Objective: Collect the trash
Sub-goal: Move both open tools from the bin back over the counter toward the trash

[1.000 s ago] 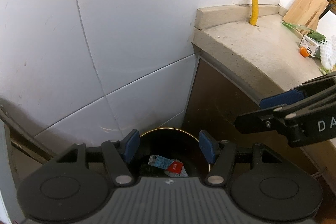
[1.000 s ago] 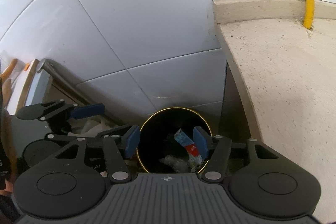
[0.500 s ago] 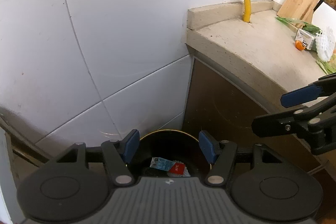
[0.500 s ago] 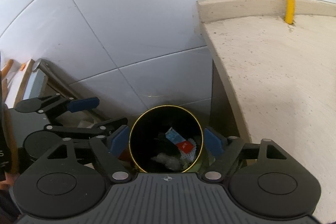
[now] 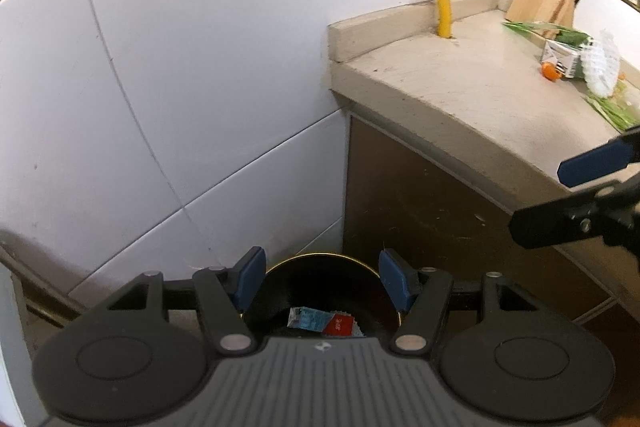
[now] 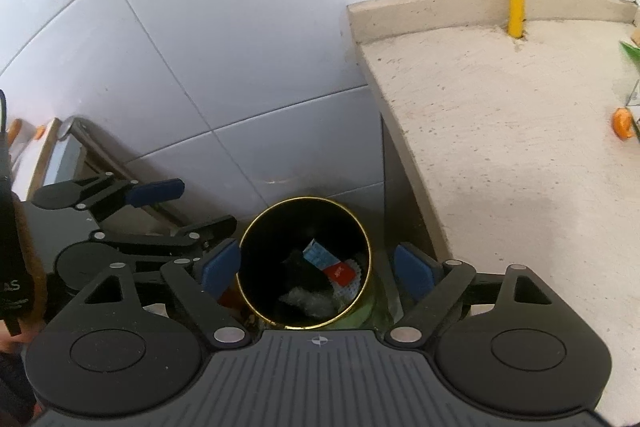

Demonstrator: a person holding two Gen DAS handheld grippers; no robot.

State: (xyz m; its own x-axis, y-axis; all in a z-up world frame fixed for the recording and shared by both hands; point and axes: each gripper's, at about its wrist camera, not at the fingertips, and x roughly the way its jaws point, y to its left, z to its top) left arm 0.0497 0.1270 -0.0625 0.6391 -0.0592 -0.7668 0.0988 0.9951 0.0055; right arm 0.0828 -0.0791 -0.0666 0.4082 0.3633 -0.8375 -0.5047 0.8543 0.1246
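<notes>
The blue-and-red printed wrapper (image 6: 329,264) is found lying inside the round black gold-rimmed waste bin (image 6: 362,243), on the floor against the white tiled wall (image 6: 240,47); a second ago it was pinched in the right gripper (image 6: 318,267). Those jaws are opening wide, with nothing between them. The left gripper (image 5: 322,279) is seen half open and empty. This piece is judged deposited; further litter remains on the beige stone bench (image 6: 500,131).
</notes>
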